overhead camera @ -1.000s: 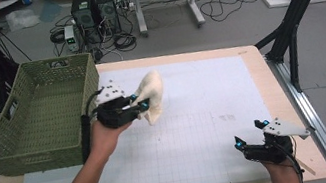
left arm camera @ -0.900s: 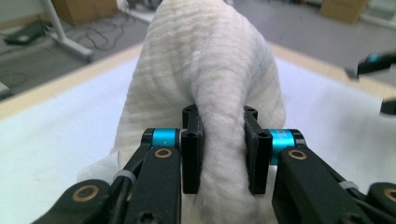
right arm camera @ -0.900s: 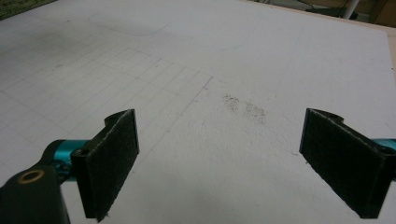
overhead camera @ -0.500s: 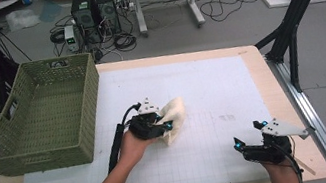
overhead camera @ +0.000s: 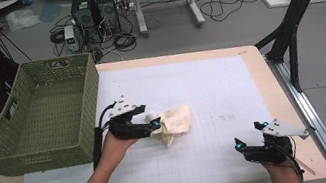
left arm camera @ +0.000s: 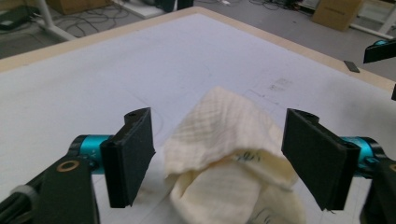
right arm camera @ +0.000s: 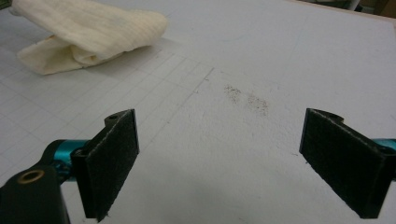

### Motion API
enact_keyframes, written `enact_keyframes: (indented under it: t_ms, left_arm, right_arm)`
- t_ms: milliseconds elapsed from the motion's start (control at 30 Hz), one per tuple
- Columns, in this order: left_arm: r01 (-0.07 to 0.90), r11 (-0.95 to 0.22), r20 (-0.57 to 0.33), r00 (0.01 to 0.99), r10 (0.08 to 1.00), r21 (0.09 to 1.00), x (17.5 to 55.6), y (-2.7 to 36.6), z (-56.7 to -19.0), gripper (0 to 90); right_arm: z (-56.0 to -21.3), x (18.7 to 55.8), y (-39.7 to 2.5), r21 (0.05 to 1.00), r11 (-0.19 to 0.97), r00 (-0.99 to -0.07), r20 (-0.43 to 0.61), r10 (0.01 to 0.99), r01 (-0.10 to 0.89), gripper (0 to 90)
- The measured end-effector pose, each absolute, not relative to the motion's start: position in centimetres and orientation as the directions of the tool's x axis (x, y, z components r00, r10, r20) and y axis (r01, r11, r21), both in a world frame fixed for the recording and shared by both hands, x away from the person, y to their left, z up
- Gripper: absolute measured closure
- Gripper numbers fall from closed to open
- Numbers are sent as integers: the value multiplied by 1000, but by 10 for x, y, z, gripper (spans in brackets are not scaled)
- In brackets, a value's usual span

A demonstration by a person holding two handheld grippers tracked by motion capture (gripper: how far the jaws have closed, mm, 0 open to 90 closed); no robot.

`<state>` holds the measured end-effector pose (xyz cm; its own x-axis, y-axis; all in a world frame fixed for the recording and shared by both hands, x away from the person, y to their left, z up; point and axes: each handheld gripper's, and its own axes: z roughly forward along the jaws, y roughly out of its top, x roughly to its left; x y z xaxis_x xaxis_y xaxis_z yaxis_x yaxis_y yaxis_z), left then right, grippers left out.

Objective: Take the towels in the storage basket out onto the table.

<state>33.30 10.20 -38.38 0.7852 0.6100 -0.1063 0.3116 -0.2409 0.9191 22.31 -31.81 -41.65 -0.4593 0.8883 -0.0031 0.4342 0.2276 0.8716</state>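
Nearby, a green basket (overhead camera: 44, 117) stood at the table's left, empty and clear of the work. On the white mat (overhead camera: 231, 84), the cream cloth (overhead camera: 176, 119) lay between the left gripper's (left arm camera: 217, 158) wide-open jaws, ungripped. Well apart, the right gripper (right arm camera: 224, 163) gaped wide, holding nothing.

One cream cloth (overhead camera: 175, 121), one green basket (overhead camera: 44, 117), and two grippers on one table (overhead camera: 252, 63).
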Motion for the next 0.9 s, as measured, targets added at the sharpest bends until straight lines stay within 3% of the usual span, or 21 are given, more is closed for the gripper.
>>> enact_keyframes:
  t_ms: [67,433,900]
  left_arm:
    - [311,-237,-99,772,628,921,325,114,-388,192]
    - [314,-213,-82,713,696,925,301,148,-418,198]
    - [283,-178,-74,697,713,942,295,153,-417,219]
  right_arm:
    - [-416,224,-316,871,228,-458,-3,889,436,111]
    - [-418,230,-303,861,275,-485,-38,874,428,110]
    - [-416,229,-310,884,170,-431,40,902,436,110]
